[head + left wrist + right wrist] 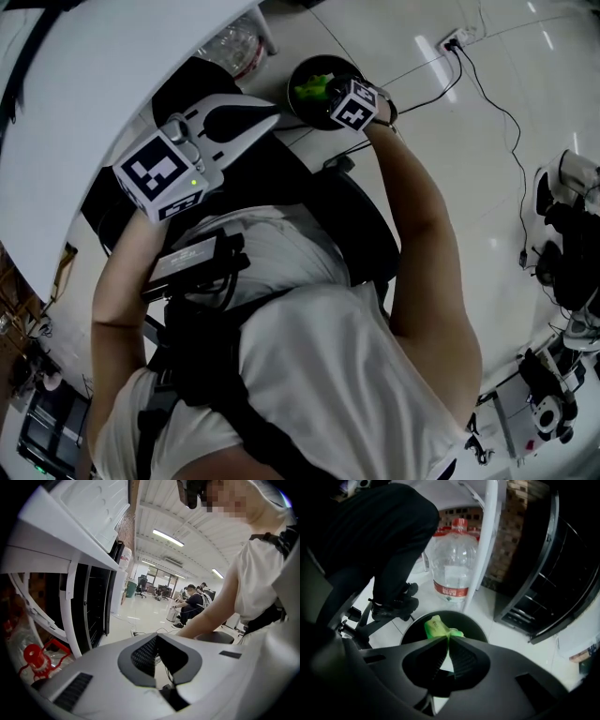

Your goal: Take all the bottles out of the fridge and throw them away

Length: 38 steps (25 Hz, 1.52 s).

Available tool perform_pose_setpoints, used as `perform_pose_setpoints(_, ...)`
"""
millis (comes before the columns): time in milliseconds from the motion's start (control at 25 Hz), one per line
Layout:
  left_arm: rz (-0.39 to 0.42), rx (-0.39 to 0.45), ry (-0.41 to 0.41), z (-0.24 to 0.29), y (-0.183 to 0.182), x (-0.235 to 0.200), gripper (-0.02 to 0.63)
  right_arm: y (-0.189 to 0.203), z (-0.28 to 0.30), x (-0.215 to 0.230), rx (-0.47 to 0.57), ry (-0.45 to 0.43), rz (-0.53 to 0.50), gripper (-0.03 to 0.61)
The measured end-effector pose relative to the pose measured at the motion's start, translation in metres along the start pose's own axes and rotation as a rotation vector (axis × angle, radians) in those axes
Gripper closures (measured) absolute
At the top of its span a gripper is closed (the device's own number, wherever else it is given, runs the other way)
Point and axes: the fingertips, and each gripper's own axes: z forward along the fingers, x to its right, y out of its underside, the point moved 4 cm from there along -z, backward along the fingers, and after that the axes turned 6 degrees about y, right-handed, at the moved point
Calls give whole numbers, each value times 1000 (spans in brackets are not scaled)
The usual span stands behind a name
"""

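Observation:
A crumpled green bottle (438,627) sticks out past the tips of my right gripper (448,638), which is shut on its near edge right above the open black bin (410,629). In the head view the same green bottle (312,90) shows inside the bin's rim (296,77), with the right gripper (334,97) and its marker cube over it. My white left gripper (156,636) is shut and holds nothing; it hangs in the air beside the open fridge (89,606), and the head view shows it (270,120) left of the bin.
A big clear water jug (453,564) with a red cap stands behind the bin beside a white post. Dark wire racks (555,590) lie to the right. A person's shoe (393,606) and a chair base are left of the bin. Cables cross the floor (487,103).

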Motion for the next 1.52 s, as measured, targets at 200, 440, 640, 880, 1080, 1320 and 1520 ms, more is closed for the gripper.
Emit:
perform_pose_setpoints(200,9,-18,24,9,-1,2,603,9,10,6,-52,28,23,557)
perform_pose_setpoints(440,13,-32,45,17,-2,3,603,13,13,6,-54,42,39,419)
perform_pose_setpoints(640,15,-22,54,20,-5,2,603,13,3,12,-22,63,77,419)
perform_pose_setpoints(880,12,-18,66,23,-5,5,603,0,-18,19,57,86,148,419)
perform_pose_setpoints(1080,25,-2,65,18,-11,8,603,-33,-54,28,248,75,350,423)
perform_pose_setpoints(1320,47,15,55,31,-15,8,603,-72,-111,46,661,18,460,468)
perform_pose_setpoints(1520,59,47,35,28,-25,11,603,-105,-171,49,859,18,408,559)
